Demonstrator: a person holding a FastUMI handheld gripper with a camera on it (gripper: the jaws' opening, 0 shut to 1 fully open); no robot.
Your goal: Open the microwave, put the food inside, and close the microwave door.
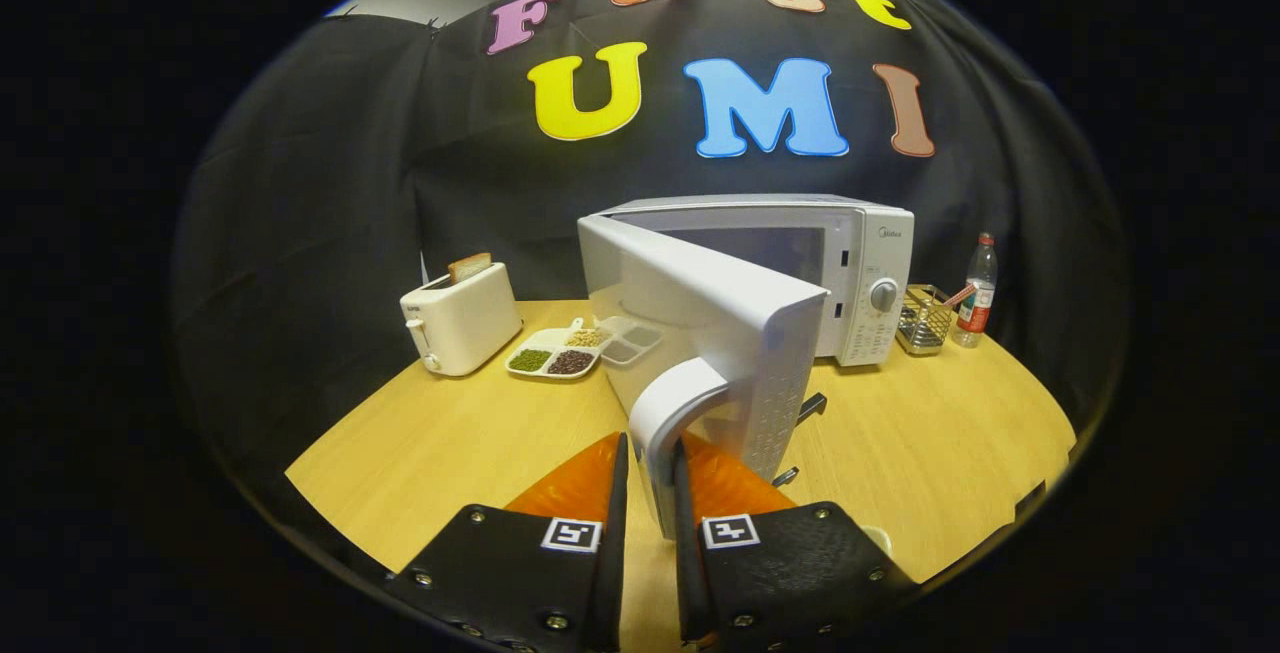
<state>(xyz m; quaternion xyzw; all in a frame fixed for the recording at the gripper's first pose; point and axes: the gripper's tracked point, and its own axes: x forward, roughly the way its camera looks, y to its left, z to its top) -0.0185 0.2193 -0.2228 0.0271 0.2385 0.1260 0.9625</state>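
A white microwave [860,263] stands at the back of the wooden table [450,443]. Its door [700,313] is swung out wide toward me, edge-on. My gripper [650,458] is shut on the door's white loop handle [670,413], one finger on each side of it. A white divided plate [565,351] with beans and grains in its compartments lies left of the door, beyond the fingers. The oven's cavity is mostly hidden by the door.
A white toaster [460,318] with a slice of bread in it stands at the back left. Right of the microwave are a wire basket [922,321] and a plastic bottle [977,291]. Bare tabletop lies to the left of the fingers.
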